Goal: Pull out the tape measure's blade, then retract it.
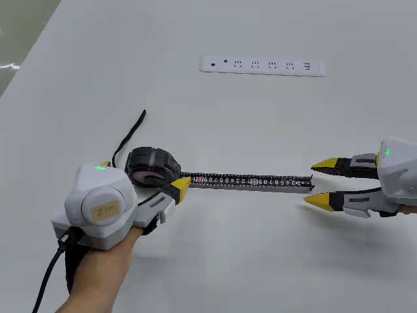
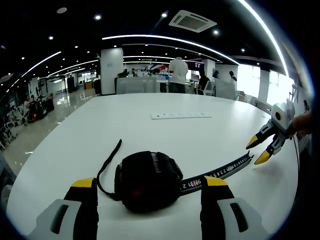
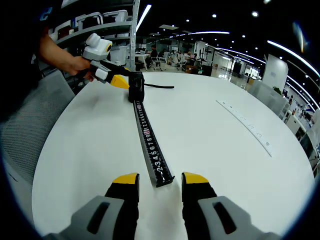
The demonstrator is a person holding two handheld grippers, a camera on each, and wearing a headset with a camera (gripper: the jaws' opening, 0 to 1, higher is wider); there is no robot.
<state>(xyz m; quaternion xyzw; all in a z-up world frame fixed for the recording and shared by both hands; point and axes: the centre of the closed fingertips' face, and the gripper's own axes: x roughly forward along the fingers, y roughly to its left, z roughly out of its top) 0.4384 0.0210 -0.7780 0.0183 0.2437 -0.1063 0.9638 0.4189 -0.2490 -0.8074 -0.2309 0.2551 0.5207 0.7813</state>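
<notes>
- left gripper (image 2: 150, 181): jaws spread wide, one on each side of the tape measure (image 2: 146, 175), which is a black case. Looks like a small gap on both sides, so it's straddling the case, not squeezing it.
- right gripper (image 3: 160, 178): jaws released too, yellow tips parted. The hooked end of the blade (image 3: 150, 142) lies right between the tips, and as far as I can see it isn't pinched.
- the blade is out and lies flat on the white table (image 1: 228, 261). It runs in a straight line from the case over to the right gripper, numbers facing up.
- a black wrist strap (image 1: 129, 135) trails off the far side of the case, curling away from the left gripper.
- a hand (image 1: 98, 270) holds the left gripper at the near left of the head view.
- a white power strip (image 1: 262, 66) sits well apart from all this, toward the far side of the table.
</notes>
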